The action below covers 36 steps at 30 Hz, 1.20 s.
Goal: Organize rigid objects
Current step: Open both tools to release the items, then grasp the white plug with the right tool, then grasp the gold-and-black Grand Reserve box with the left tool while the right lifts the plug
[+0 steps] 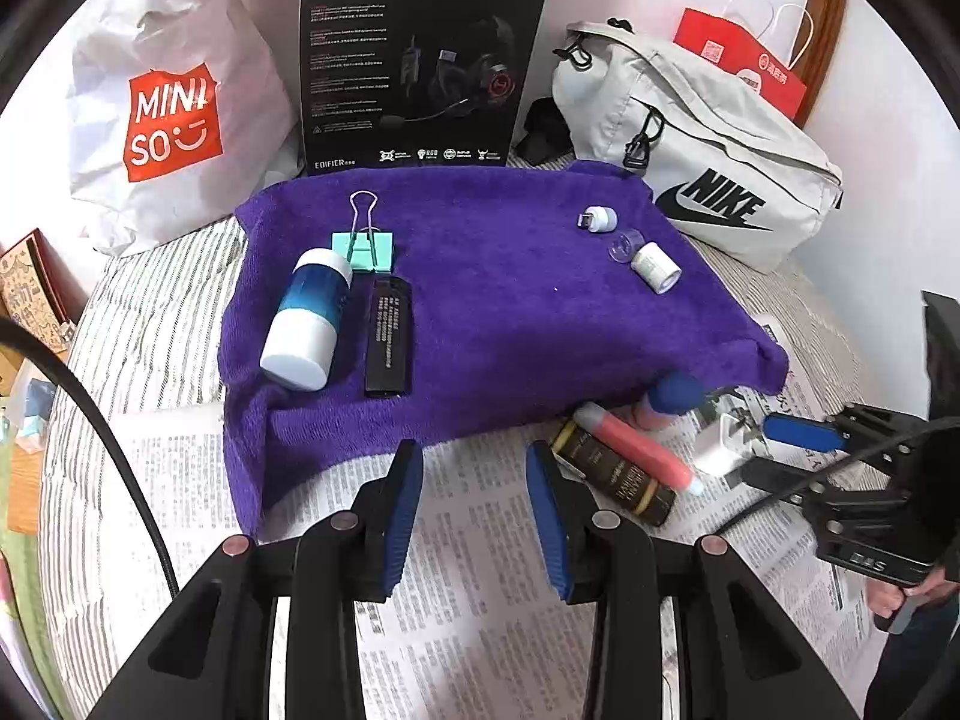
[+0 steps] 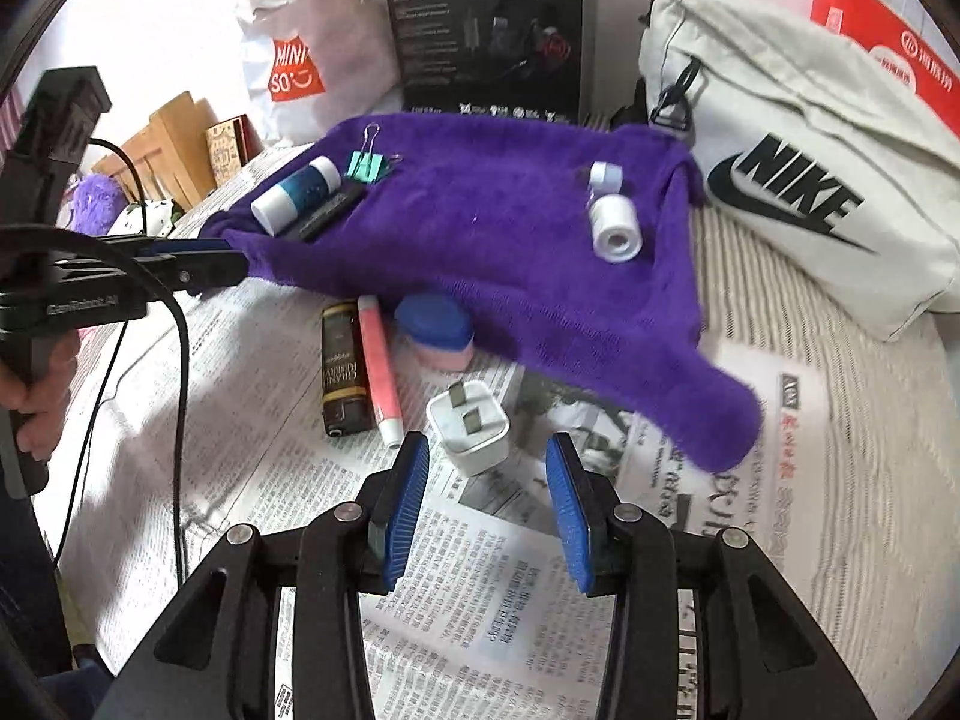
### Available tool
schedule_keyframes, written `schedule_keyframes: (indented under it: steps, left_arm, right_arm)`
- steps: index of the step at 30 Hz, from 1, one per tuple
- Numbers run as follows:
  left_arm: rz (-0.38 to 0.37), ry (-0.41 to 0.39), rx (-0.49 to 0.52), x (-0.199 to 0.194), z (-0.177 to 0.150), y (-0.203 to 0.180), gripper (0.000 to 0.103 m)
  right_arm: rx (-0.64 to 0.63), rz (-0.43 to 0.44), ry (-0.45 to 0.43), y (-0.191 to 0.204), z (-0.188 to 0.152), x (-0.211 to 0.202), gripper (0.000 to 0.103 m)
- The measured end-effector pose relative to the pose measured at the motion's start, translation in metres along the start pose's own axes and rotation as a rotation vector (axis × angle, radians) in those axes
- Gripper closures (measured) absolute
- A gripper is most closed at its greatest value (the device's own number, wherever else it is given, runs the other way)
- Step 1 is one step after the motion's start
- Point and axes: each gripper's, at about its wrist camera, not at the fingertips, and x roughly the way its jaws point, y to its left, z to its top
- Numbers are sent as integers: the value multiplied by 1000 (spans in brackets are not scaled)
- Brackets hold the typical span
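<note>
A purple towel [image 1: 510,300] lies on newspaper. On it rest a blue-and-white bottle [image 1: 309,318], a mint binder clip [image 1: 363,246], a black stick-shaped case [image 1: 389,339], a small white cap [image 1: 599,219], a clear cap [image 1: 624,245] and a small white jar [image 1: 657,267]. In front of the towel lie a dark brown tube [image 2: 343,369], a pink tube [image 2: 379,369], a blue-lidded pink container [image 2: 435,330] and a white charger plug [image 2: 471,435]. My right gripper [image 2: 487,441] is open, and the plug sits at its fingertips without being pressed. My left gripper [image 1: 474,456] is open over newspaper, holding nothing.
Behind the towel stand a white Miniso bag [image 1: 174,114], a black headset box [image 1: 420,60], a grey Nike bag [image 1: 708,156] and a red paper bag [image 1: 744,66]. The newspaper [image 2: 480,588] covers a striped surface. A hand grips each gripper's handle at the frame edges.
</note>
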Motion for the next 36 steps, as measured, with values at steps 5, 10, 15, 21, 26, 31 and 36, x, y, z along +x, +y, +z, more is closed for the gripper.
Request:
schedule_keyframes:
  steps: [5, 10, 15, 21, 26, 31, 36]
  left_arm:
    - [6, 4, -4, -4, -10, 0, 69]
    - [14, 23, -23, -4, -21, 5, 69]
    - [20, 33, -34, -1, -24, 6, 69]
    - [-32, 40, -40, 6, -21, -2, 69]
    - [-61, 63, 0, 20, -16, -28, 69]
    - [-55, 101, 40, 36, -9, -53, 69]
    - [-34, 128, 54, 48, -3, -70, 69]
  right_arm:
    - [9, 4, 2, -2, 0, 14, 62]
    - [4, 2, -12, -1, 4, 25, 63]
    - [-1, 14, -28, 0, 7, 29, 76]
    - [58, -15, -25, -16, -1, 16, 76]
    - [118, -62, -32, -37, -14, -3, 76]
    - [163, -95, -58, -52, -25, -24, 76]
    - [184, -100, -76, -61, -33, -36, 76]
